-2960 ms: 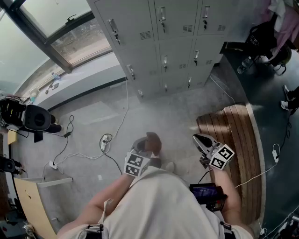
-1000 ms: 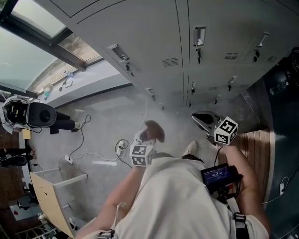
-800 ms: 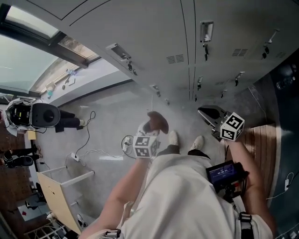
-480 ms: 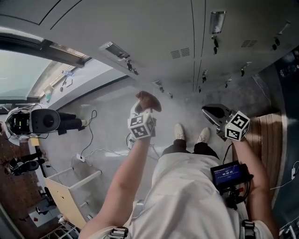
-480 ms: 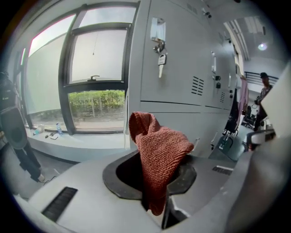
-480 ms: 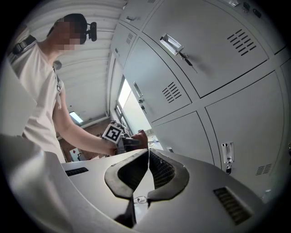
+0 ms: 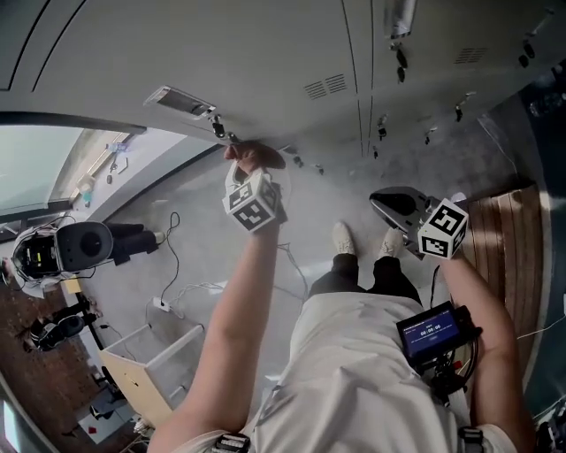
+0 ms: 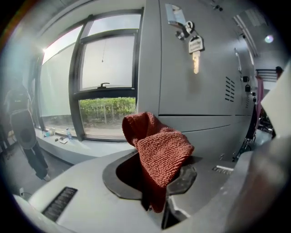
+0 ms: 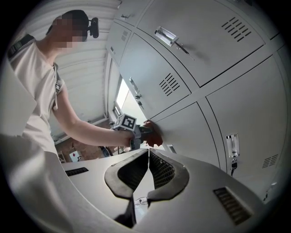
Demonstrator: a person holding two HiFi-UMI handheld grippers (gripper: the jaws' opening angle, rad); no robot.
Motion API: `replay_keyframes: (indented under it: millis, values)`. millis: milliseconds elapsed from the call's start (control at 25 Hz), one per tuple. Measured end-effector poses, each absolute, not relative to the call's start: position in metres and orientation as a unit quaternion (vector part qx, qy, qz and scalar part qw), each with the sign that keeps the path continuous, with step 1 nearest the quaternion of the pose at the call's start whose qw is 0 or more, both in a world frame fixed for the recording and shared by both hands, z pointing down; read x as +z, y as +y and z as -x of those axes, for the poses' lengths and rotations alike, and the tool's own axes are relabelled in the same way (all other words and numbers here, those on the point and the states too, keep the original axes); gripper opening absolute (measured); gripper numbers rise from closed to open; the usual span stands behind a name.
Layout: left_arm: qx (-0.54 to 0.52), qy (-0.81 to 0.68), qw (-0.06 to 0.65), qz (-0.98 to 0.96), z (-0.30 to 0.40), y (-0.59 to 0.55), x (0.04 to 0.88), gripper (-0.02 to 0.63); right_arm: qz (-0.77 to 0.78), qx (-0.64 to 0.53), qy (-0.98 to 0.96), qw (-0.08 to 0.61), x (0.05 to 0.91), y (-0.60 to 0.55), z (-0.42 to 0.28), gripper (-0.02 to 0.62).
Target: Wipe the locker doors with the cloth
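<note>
A bank of grey lockers [image 7: 265, 53] is being faced from close range, with a large window [image 8: 107, 68] being shown beyond its left edge and a grey floor [image 7: 195, 212] being seen below. A slatted wooden bench [image 7: 508, 257] is being shown at the right edge of the head view, well apart from the left end of the lockers. The left gripper [image 7: 253, 172] is being raised on an outstretched arm [image 7: 237, 301] towards a locker door [image 8: 200, 86] at the left end of the bank. Its jaws are being closed on a rust-red cloth [image 8: 159, 145], which is being pinched between them with a bunched fold standing up above the tips. The cloth is being held near that door's lower edge, and in the right gripper view it appears to be touching the door face. The right gripper [image 9: 148, 159] is being held lower and to the right, apart from the lockers, with its jaws being pressed together on nothing. A small screen device [image 7: 432, 332] is being worn at the person's right hip. A key [image 8: 195, 61] is being shown hanging from the lock [image 8: 174, 13] of that door, above the cloth.
</note>
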State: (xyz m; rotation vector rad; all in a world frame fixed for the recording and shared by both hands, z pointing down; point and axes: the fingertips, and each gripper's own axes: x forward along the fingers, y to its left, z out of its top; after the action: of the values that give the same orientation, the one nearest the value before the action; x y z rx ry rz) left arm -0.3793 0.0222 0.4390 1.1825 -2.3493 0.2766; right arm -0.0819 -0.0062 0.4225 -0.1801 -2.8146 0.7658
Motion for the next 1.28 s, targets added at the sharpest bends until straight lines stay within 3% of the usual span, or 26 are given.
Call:
replay_keyframes:
  millis: [640,840,1000,1280]
  values:
    - [0.123,-0.773,0.253,-0.569,0.212,-0.129,0.45,0.068,-0.017,0.31,-0.944,0.108,0.452,-0.011,0.016,0.018]
    - [0.167,-0.71,0.197,-0.655,0.156,-0.174,0.438,0.067,-0.044,0.321,-0.94,0.106,0.459,-0.015,0.005,0.018]
    - [0.202,-0.723,0.221,-0.623,0.175,-0.161,0.459,0.067,-0.048,0.338,-0.934,0.102,0.464,-0.015,0.006,0.018]
    - [0.214,-0.772,0.27,-0.535,0.278,-0.067,0.497,0.067,-0.04,0.31,-0.944,0.103,0.462,-0.013,0.019,0.018]
